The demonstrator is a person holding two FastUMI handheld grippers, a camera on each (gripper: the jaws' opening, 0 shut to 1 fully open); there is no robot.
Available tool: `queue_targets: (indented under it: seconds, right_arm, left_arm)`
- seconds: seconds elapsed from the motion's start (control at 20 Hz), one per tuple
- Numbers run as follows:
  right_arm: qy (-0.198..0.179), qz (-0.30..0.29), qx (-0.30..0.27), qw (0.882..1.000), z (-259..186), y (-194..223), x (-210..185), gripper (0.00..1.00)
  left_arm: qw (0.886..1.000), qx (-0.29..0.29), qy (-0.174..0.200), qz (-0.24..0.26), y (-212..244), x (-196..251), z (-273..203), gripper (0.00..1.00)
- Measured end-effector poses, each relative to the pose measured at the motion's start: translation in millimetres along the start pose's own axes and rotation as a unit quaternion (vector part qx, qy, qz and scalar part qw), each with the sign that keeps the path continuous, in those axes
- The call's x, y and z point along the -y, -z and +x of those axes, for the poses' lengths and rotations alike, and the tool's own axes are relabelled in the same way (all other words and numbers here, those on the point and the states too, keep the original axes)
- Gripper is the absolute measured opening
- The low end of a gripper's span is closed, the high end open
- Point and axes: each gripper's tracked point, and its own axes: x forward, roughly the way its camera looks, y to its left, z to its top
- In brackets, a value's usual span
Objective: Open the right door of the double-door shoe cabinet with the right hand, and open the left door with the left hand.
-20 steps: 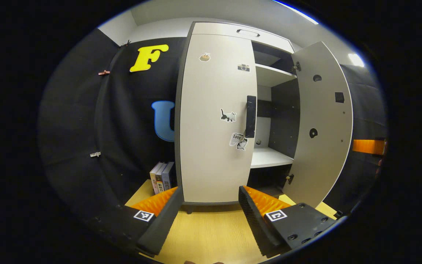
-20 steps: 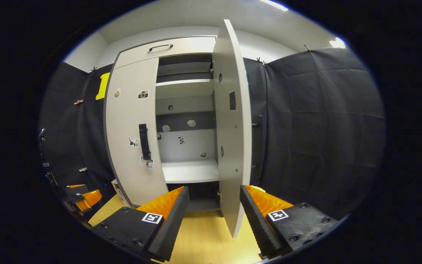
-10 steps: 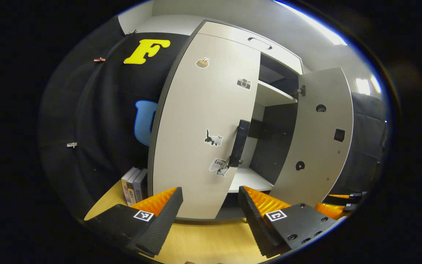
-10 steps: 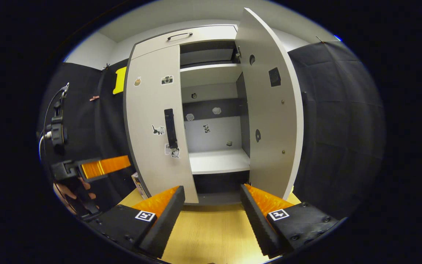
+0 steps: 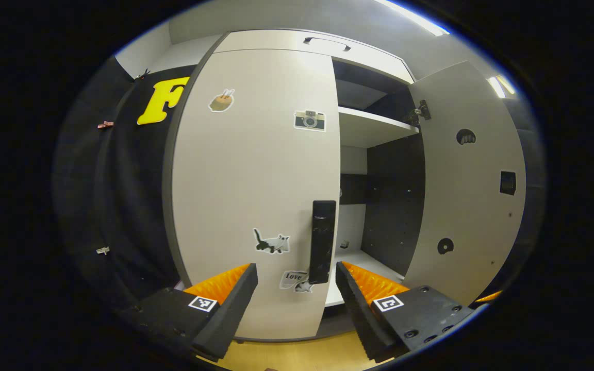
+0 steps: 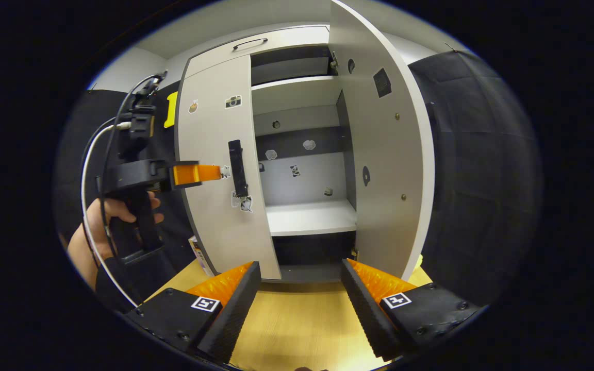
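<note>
The pale shoe cabinet stands ahead with its right door (image 5: 469, 185) swung wide open. The left door (image 5: 256, 196) lies flush and carries several stickers. In the left gripper view my left gripper (image 5: 294, 273) is open, close to the left door, and the black vertical handle (image 5: 323, 242) shows between its fingers, just ahead of the tips. The right gripper view has the left gripper (image 6: 214, 173) level with the handle (image 6: 237, 167), held by a hand (image 6: 96, 226). My right gripper (image 6: 301, 268) is open and holds nothing, back from the open right door (image 6: 384, 154).
White shelves (image 6: 310, 216) and a dark back panel show inside the open half. A drawer front with a slim handle (image 5: 327, 42) tops the cabinet. The cabinet stands on a light wooden surface (image 6: 297, 319). A cable (image 6: 91, 154) trails from the left gripper. Black cloth walls surround the booth.
My left gripper has moved in towards the left door, so the handle now sits between its fingers. The right gripper has drawn back a little. The right door stays open.
</note>
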Motion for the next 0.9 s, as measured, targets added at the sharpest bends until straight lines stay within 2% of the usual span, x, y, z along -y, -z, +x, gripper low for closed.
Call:
queue_targets:
  seconds: [0.05,0.15,0.4,0.65,0.75,0.8,0.9]
  right_arm:
    - [-0.002,-0.007,0.001,1.0,2,0,2,0.98]
    - [-0.015,-0.009,0.006,1.0,2,-1,0,0.99]
    - [-0.035,0.014,0.0,0.999,8,4,5,0.98]
    - [-0.055,0.022,-0.006,0.998,14,8,3,0.98]
    - [-0.066,0.022,-0.006,0.998,15,8,0,0.98]
    - [-0.072,0.025,-0.005,0.997,15,7,-3,0.98]
    - [-0.081,0.029,-0.004,0.996,16,7,-6,0.98]
  left_arm:
    - [1.0,-0.001,0.004,-0.006,-2,7,9,0.92]
    - [1.0,-0.005,-0.004,-0.006,-2,12,25,0.94]
    - [0.999,-0.014,-0.04,0.012,1,10,57,0.94]
    - [0.997,-0.037,-0.069,0.018,15,11,74,0.89]
    - [0.996,-0.034,-0.082,0.019,15,8,77,0.84]
    - [0.996,-0.032,-0.086,0.017,13,5,78,0.75]
    - [0.996,-0.036,-0.079,0.003,16,7,83,0.64]
